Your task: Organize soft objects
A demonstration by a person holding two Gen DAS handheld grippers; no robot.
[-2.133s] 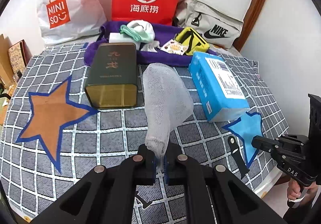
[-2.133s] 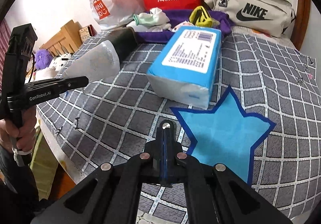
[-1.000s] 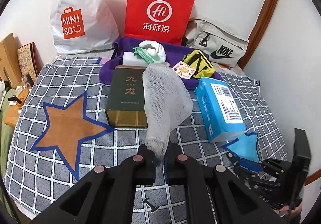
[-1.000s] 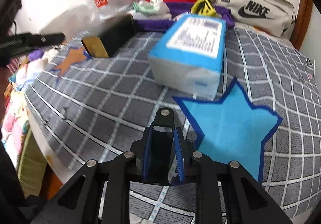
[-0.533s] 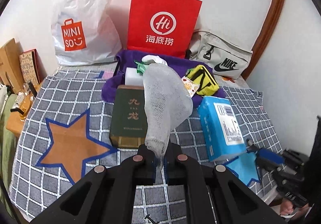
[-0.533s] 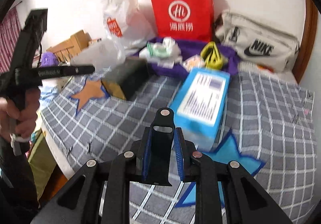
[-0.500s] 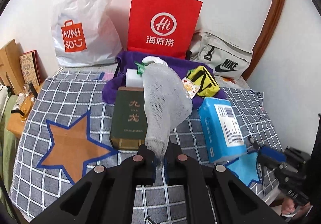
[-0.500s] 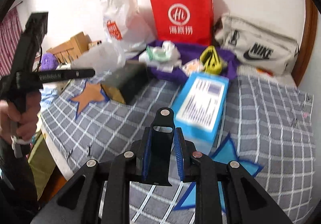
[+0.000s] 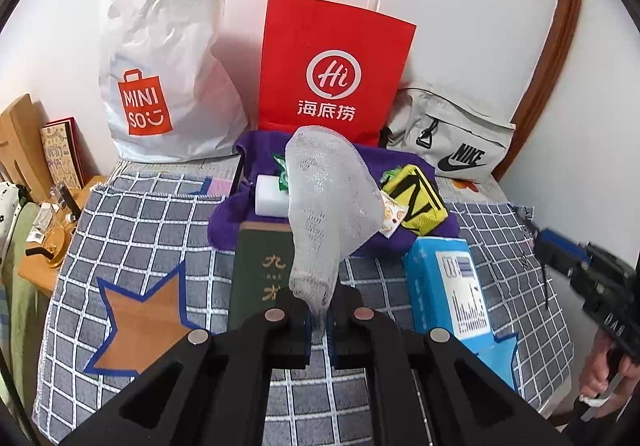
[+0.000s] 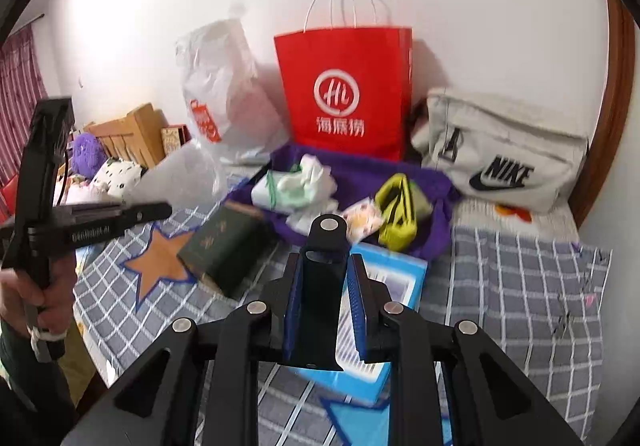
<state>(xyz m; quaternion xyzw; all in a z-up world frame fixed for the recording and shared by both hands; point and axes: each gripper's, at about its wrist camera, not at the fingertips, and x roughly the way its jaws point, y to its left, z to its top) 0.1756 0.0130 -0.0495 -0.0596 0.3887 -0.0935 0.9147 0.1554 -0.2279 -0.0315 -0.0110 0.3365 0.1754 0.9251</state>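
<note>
My left gripper is shut on the cuff of a white mesh sock, which stands up above the checked bedspread. The right wrist view shows that same gripper at the left in a hand, the sock blurred above it. My right gripper has its blue pads against a flat black clip with a rivet and a slot; it hangs over the blue tissue pack. A purple towel at the back carries white and green socks and a yellow-black item.
A dark green tin lies in front of the towel. An orange star and a blue star mark the spread. A white MINISO bag, a red paper bag and a grey Nike bag line the wall.
Both grippers have risen and pulled back from the bed. The right one has tipped up from the blue star toward the pile at the wall. The sock stays gripped.
</note>
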